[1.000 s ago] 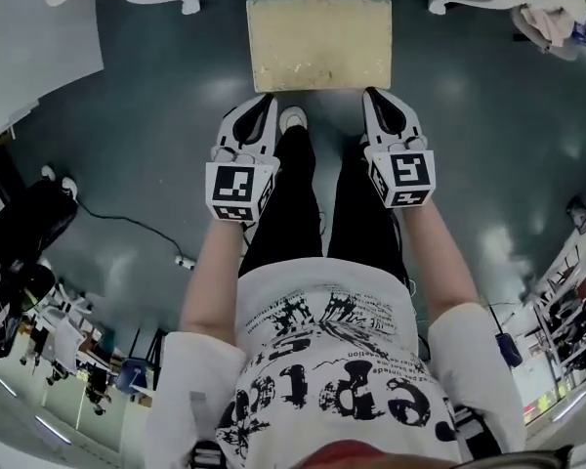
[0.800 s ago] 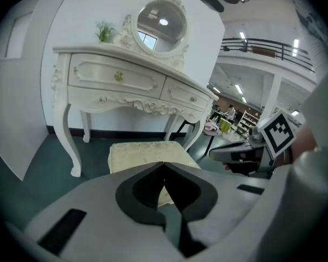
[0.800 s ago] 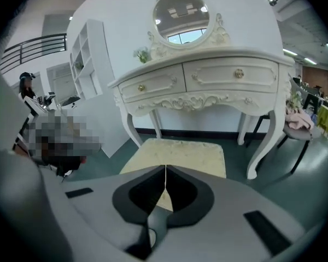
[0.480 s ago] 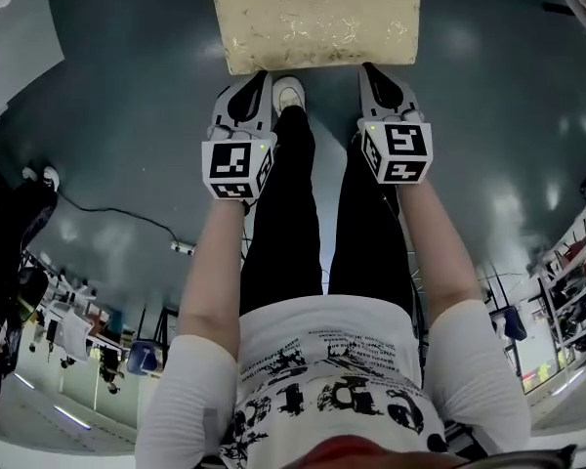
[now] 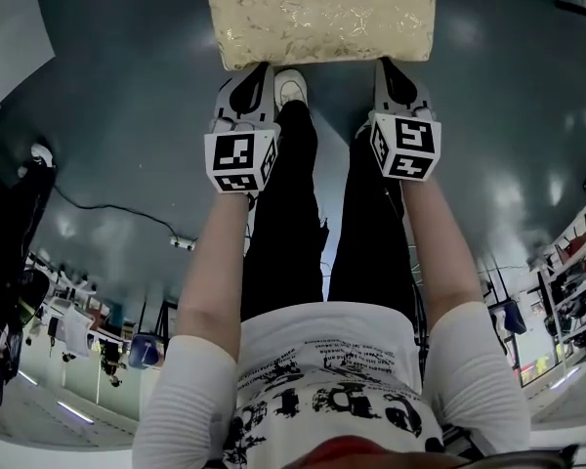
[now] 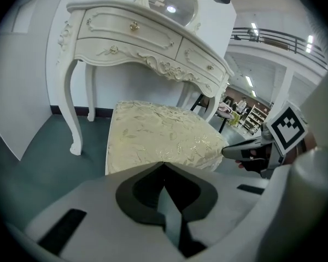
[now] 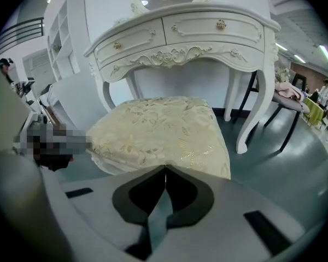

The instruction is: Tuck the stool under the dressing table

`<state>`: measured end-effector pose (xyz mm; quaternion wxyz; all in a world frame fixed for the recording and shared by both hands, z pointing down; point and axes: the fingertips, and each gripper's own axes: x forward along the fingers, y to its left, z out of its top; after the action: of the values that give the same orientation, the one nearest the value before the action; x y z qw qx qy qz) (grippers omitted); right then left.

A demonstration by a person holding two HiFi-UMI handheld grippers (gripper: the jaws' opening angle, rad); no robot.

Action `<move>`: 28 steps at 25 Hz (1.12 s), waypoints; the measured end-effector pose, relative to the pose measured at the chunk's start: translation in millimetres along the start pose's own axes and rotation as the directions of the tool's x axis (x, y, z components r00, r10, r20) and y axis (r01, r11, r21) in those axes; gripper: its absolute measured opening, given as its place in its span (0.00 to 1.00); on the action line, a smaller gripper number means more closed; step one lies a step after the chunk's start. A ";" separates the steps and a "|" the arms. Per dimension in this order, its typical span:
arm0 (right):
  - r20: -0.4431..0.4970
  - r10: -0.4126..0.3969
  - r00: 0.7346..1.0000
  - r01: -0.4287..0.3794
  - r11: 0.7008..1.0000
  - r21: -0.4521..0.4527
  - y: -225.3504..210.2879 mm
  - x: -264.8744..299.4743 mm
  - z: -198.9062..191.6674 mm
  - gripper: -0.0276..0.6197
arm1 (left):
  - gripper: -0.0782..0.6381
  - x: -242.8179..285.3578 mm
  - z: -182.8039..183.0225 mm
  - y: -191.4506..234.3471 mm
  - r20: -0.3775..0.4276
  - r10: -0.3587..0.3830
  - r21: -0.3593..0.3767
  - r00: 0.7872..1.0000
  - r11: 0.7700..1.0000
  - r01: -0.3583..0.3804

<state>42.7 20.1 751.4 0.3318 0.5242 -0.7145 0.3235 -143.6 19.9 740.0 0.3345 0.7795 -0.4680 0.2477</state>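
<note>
Two grippers at the near edge of the stool.
I read left gripper and right gripper jaws pressed together, empty; dressing table stands just beyond.

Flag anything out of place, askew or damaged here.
Nothing looks damaged or spilled. The stool stands upright but out in front of the dressing table, not tucked under it. The left hand-held gripper and right hand-held gripper are shut at its near edge.
</note>
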 end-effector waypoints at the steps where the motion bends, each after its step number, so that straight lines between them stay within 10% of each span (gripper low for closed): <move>1: 0.001 -0.007 1.000 0.007 1.000 -0.008 3.8 1.7 2.1 0.07 | 0.14 -0.6 0.8 4.5 -0.002 -0.001 -0.005 1.000 1.000 0.001; 28: 0.036 -0.001 0.999 0.003 0.999 -0.035 -4.9 62.5 97.6 0.07 | 0.14 49.1 84.8 54.1 0.072 0.006 0.085 0.997 0.996 -0.012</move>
<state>19.9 -93.5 747.1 0.3282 0.5248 -0.7253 0.3013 -164.3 -90.0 734.6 0.2826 0.7994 -0.4723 0.2408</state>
